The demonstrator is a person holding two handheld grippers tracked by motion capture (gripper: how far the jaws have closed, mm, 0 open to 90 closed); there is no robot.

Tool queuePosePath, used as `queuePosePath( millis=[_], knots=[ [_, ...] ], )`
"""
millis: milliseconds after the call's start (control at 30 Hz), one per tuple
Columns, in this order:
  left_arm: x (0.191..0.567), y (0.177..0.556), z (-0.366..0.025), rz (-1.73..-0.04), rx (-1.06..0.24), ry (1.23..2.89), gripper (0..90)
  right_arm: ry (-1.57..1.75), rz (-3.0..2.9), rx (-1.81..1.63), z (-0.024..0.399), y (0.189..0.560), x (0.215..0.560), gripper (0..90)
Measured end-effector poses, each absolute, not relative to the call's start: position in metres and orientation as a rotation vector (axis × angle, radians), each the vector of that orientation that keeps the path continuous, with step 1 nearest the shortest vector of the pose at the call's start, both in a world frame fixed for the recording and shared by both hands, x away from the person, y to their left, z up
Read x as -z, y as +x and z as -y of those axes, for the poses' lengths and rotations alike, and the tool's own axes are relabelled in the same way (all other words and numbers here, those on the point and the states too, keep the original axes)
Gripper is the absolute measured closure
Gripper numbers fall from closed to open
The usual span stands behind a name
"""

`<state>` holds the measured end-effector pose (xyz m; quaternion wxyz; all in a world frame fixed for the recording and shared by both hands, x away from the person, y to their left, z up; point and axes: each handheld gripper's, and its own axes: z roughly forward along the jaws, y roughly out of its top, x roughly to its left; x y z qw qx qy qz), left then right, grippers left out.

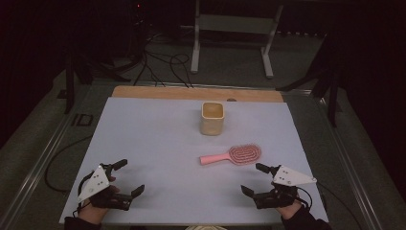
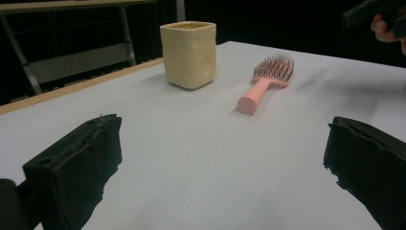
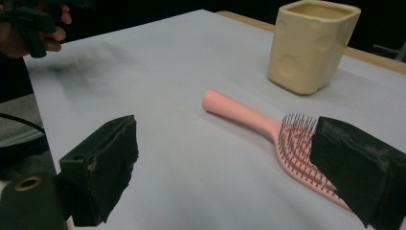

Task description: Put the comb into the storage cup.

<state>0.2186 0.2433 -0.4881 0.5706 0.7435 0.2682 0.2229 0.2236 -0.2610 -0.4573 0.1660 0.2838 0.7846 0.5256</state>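
1. Two hand-held black two-jaw grippers rest low over the near edge of a pale grey-white table sheet (image 1: 158, 143), one at each near corner, well apart from each other.
2. The left gripper (image 1: 128, 178) sits at the near left corner with its jaws spread wide apart and nothing between them; in the left gripper view the bare sheet lies between the two black jaws.
3. The right gripper (image 1: 253, 178) sits at the near right corner, its jaws likewise wide apart and holding nothing.
4. A pink plastic hairbrush with an oval, slotted head (image 1: 232, 155) lies flat on the sheet, bristles up, just beyond the right gripper and nearest to it. Its handle points toward the table's left, its head toward the right.
5. In the right gripper view the hairbrush (image 3: 268, 127) lies ahead of the jaws, with one jaw covering part of the head from the camera; whether that jaw touches the bristles, I cannot tell.
6. A cream-yellow, square-sided ceramic cup (image 1: 212, 118) stands upright farther back, near the middle of the sheet, apart from the hairbrush.
7. A light wooden table edge (image 1: 143, 92) shows beyond the far side of the sheet.
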Motion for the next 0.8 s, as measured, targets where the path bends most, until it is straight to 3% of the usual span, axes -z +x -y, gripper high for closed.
queuePosePath(
  millis=[800],
  knots=[
    [0.488,0.220,-0.243,-0.637,-0.524,1.746,0.1,0.679,-2.224,-1.493,0.227,0.258,0.387,8.9]
  ],
)
